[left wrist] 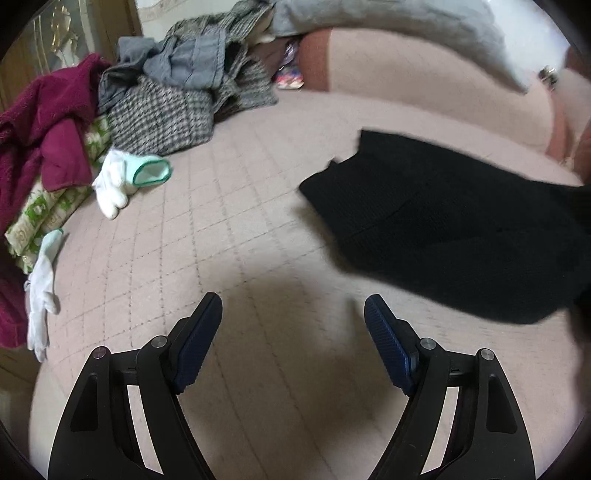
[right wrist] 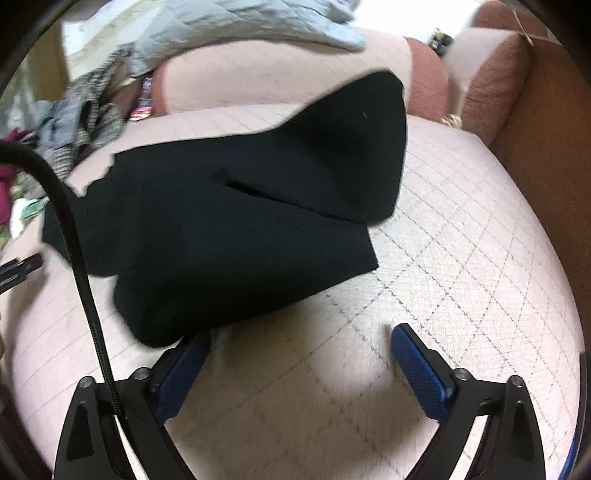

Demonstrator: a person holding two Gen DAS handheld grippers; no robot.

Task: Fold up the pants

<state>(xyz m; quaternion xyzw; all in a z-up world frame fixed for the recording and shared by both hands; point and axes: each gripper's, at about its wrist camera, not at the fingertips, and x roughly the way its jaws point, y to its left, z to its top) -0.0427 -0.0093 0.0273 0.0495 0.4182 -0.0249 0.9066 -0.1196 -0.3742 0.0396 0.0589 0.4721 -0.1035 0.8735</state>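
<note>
The black pants (left wrist: 454, 225) lie folded in layers on the pink quilted bed, at the right of the left wrist view. In the right wrist view the black pants (right wrist: 236, 221) fill the middle, with a top layer folded over a lower one. My left gripper (left wrist: 293, 306) is open and empty, hovering over bare quilt to the left of the pants. My right gripper (right wrist: 303, 336) is open and empty; its left finger (right wrist: 184, 365) sits at the near edge of the pants, partly under the cloth's overhang.
A pile of clothes lies at the far left: a maroon garment (left wrist: 44, 122), a checked grey garment (left wrist: 166, 110) and white gloves (left wrist: 122, 181). Pink cushions (right wrist: 280, 74) and a grey blanket (left wrist: 406, 33) line the back. A black cable (right wrist: 77, 254) crosses the right wrist view.
</note>
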